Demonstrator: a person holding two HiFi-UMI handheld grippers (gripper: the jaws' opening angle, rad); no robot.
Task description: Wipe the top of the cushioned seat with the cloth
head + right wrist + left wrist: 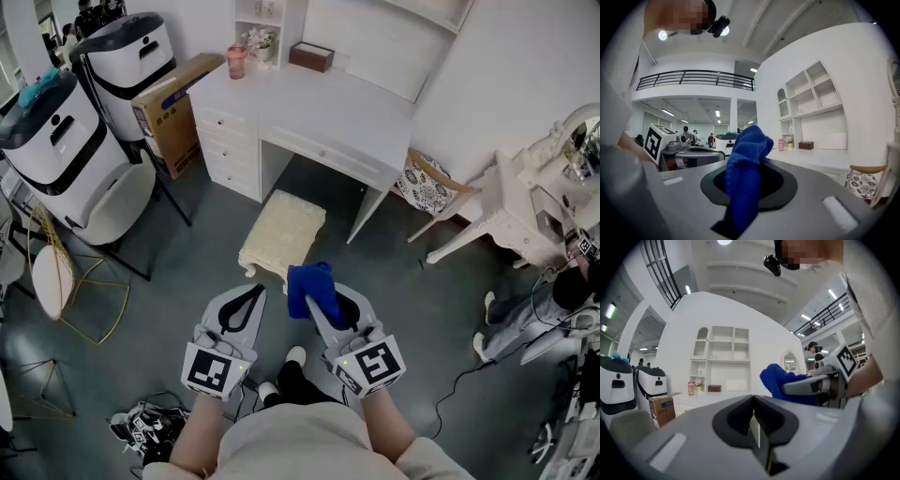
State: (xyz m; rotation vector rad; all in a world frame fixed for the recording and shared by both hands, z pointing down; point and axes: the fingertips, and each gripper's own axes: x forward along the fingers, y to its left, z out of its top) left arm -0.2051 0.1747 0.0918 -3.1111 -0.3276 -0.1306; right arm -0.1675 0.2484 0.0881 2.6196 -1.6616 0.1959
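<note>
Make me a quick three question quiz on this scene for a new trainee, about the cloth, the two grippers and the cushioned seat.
1. True or false: the blue cloth already lies on the cushioned seat.
2. Which gripper holds the cloth? A) left gripper B) right gripper C) neither
3. Fill in: the left gripper's jaws are ____, with nothing between them.

Key
1. False: the cloth is clamped in a gripper, on the person's side of the seat and not touching it.
2. B
3. shut
</note>
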